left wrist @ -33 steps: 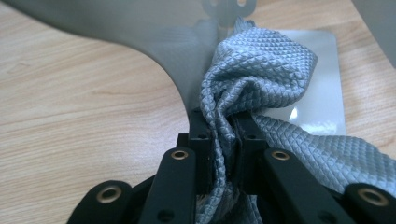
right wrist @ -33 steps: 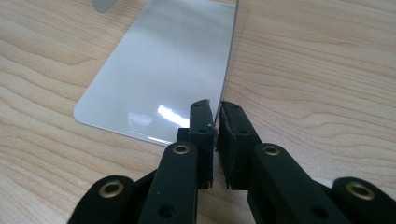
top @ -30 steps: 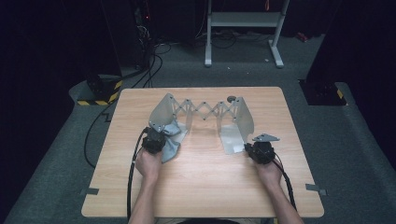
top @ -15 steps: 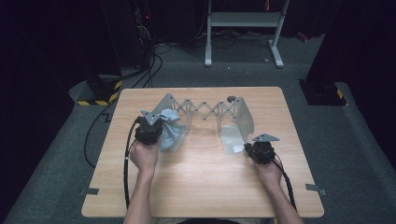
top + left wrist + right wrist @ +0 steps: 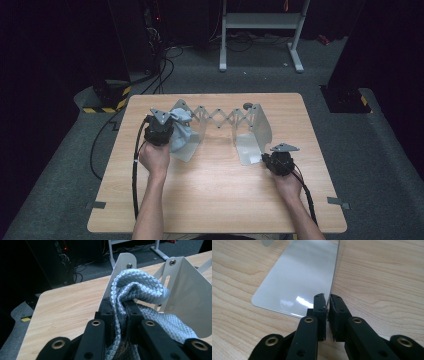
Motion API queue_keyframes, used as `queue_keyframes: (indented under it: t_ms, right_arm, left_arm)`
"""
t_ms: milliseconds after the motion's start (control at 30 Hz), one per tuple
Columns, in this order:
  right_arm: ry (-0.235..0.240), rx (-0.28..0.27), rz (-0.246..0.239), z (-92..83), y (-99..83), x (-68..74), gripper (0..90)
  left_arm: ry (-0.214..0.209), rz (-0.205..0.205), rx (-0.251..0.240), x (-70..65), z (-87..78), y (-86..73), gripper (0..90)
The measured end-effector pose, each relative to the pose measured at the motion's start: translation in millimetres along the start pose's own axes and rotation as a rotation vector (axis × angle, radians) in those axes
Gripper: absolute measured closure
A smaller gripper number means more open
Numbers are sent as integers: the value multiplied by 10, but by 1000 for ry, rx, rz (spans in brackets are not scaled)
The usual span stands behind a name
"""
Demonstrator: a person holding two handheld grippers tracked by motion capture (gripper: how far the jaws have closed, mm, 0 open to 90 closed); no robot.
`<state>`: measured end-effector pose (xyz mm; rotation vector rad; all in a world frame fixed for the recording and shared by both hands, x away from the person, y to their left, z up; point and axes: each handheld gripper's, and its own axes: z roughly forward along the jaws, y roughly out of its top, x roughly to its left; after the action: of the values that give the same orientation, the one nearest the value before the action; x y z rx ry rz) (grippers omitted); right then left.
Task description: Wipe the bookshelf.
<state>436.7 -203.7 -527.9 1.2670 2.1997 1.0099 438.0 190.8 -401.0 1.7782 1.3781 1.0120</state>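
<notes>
A light blue quilted cloth (image 5: 182, 132) (image 5: 136, 286) hangs bunched from my left gripper (image 5: 169, 131) (image 5: 121, 308), which is shut on a fold of it. The cloth is held up against the left end plate (image 5: 196, 131) (image 5: 190, 295) of a grey metal expanding rack (image 5: 222, 117). My right gripper (image 5: 265, 158) (image 5: 327, 300) is shut on the near edge of the rack's right end plate (image 5: 251, 142) (image 5: 299, 275), low at the table top.
The rack stands across the far half of the wooden table (image 5: 215, 200), its scissor lattice joining the two plates. A small dark knob (image 5: 247, 105) sits behind it. Cables (image 5: 135, 175) trail from both grippers toward the near edge. A white stand (image 5: 260, 22) is on the floor beyond.
My left gripper has risen and moved away from the person with the cloth, which now hangs higher at the left plate. The right gripper has kept still on its plate.
</notes>
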Motion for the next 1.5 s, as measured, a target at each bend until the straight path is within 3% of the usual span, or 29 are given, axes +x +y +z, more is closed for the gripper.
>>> queue_keyframes:
  t_ms: [133, 367, 733, 967, 1333, 1433, 1500]
  right_arm:
    - [1, 1, 2, 0, 0, -1, 843]
    - [0, 0, 1, 0, 0, -1, 843]
    - [2, 0, 2, 0, 1, -2, 843]
    - [-2, 0, 0, 0, 0, 3, 842]
    - [-2, 0, -1, 0, 0, 3, 842]
    - [0, 0, 1, 0, 0, 1, 843]
    - [-2, 0, 0, 0, 0, 4, 842]
  left_arm:
    - [-26, 3, 6, -49, 23, -29, 800]
    - [-20, 0, 67, -38, 230, -84, 801]
    - [2, 37, 139, -129, 473, -269, 801]
    - [0, 54, 188, -176, 597, -349, 800]
    - [-16, 67, 283, -251, 836, -603, 802]
    - [-20, 93, 322, -268, 889, -626, 802]
    - [-22, 96, 321, -260, 890, -595, 801]
